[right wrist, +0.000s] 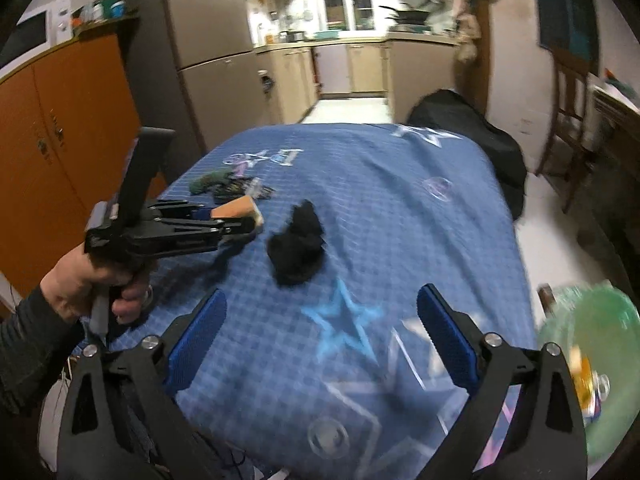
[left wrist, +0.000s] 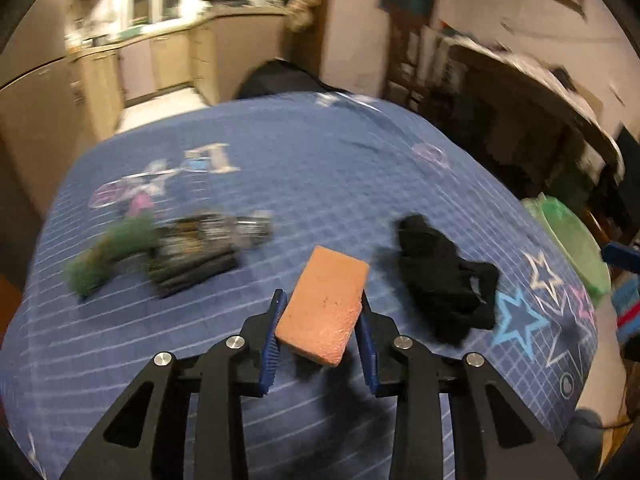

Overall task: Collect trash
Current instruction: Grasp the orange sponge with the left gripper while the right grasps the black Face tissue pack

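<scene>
the orange sponge lies on the blue patterned cloth of the surface, and the left hand-held gripper has its two blue pads flush against the sponge's long sides, so it reads as a narrow hold on the sponge, which appears tilted with its near end just off the cloth. at about three o'clock from the sponge, just beside it, sits a crumpled black rag, untouched. at about nine to ten o'clock lie a dark wrapper and a green tuft, close together; motion blur hides what they really are. well off toward three o'clock, past the edge of the surface, a green bag hangs open, and in the right wrist view something like a can shows inside it, so a judgement is that some trash has already gone in. the right hand-held gripper stands wide with nothing between its pads, poised over a blue star printed on the cloth, with the black rag at twelve o'clock ahead of it. the person's left hand and dark sleeve show at nine o'clock in that view. the work looks partly done: the sponge is gripped but not yet bagged, and the rag, wrapper and tuft are left to collect.
</scene>
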`<control>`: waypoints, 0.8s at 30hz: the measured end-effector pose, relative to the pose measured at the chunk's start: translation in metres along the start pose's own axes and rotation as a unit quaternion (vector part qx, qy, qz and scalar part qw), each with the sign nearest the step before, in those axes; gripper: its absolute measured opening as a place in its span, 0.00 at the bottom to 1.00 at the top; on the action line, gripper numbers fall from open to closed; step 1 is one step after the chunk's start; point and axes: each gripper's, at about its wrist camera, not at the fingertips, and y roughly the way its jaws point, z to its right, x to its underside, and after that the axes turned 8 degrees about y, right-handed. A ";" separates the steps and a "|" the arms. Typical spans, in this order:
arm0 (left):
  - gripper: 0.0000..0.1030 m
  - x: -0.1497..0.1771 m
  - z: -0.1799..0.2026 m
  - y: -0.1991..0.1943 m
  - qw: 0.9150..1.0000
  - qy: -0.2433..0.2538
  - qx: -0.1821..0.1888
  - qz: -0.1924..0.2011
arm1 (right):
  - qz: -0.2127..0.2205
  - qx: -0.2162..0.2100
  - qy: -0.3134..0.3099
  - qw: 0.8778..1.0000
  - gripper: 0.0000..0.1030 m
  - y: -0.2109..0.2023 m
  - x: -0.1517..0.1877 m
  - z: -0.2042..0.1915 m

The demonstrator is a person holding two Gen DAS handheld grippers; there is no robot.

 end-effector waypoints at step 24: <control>0.33 0.056 -0.119 -0.067 0.976 -0.191 -0.091 0.055 | -0.125 -0.052 -0.031 0.990 0.86 0.227 -0.103 -0.114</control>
